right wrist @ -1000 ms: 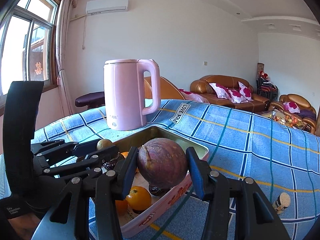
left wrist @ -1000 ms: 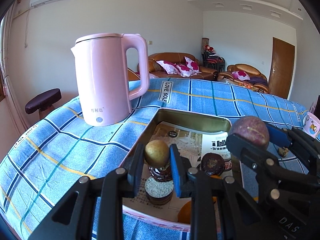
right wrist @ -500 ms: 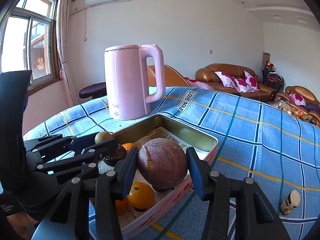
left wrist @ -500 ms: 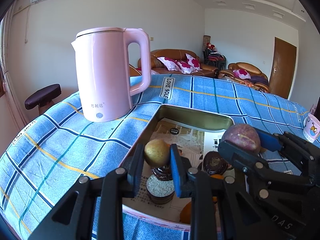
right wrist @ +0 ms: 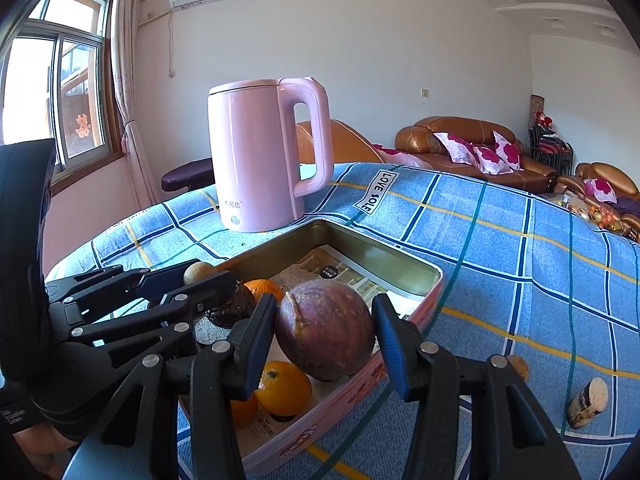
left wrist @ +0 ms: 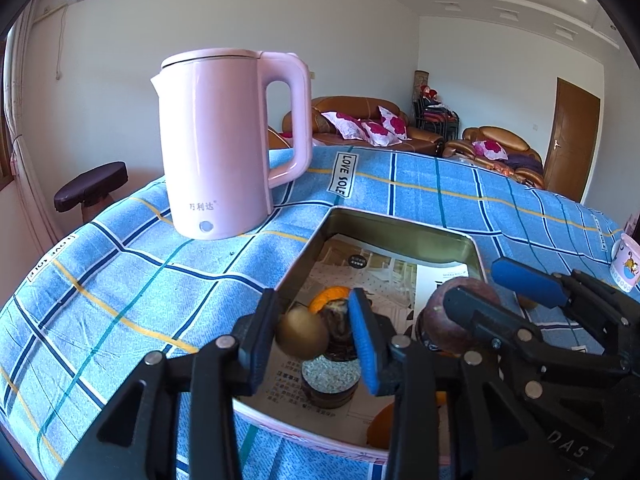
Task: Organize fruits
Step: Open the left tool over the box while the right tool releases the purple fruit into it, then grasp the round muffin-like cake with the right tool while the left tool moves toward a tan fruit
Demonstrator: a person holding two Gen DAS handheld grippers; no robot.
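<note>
The left tongs point(left wrist: 316, 328) have just been opening over the tin point(right wrist: 400, 276), letting go of the small brown fruit point(left wrist: 302, 336), while the right tongs point(right wrist: 326, 342) still pinch the purple fruit point(right wrist: 326, 330) above the oranges point(right wrist: 284, 390) already inside.

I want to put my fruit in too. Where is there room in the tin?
The far end of the tin, nearest the pink kettle, shows only bare paper. The near end is crowded with oranges and the purple fruit.
</note>
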